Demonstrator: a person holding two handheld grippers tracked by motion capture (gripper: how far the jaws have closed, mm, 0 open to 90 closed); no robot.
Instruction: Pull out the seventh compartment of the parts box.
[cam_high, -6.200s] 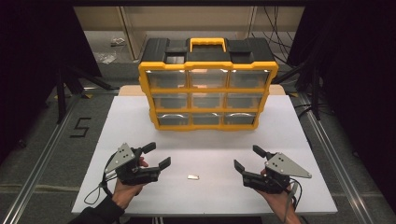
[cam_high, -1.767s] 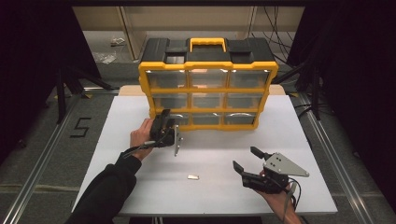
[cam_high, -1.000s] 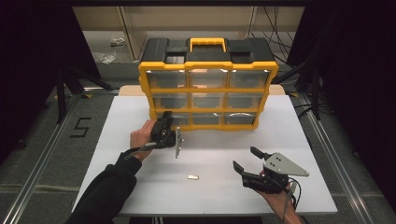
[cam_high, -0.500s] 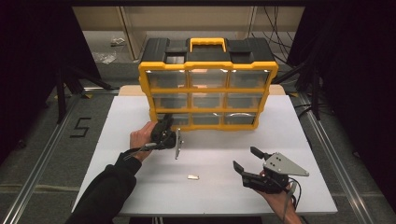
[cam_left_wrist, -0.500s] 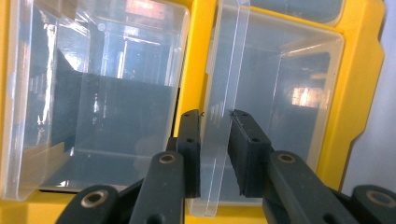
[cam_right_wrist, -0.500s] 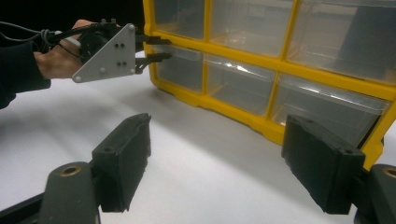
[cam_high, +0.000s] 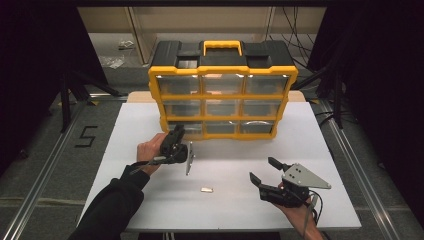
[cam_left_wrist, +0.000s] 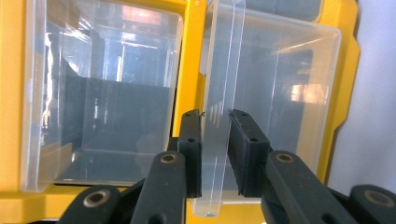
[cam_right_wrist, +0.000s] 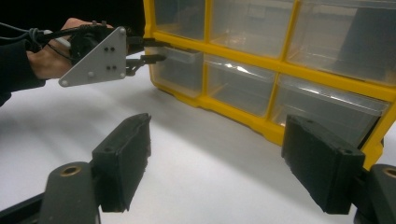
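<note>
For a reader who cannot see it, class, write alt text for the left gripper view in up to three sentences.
Two black jaws of the left gripper stand either side of the clear pull tab on a transparent drawer, closed in on it. The drawer sits in a yellow organizer frame, with another empty clear drawer beside it. White table shows at the right edge.

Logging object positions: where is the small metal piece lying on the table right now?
In the high view, the small metal piece lies on the white table, near its front edge, between the two hands and in front of the yellow organizer.
</note>
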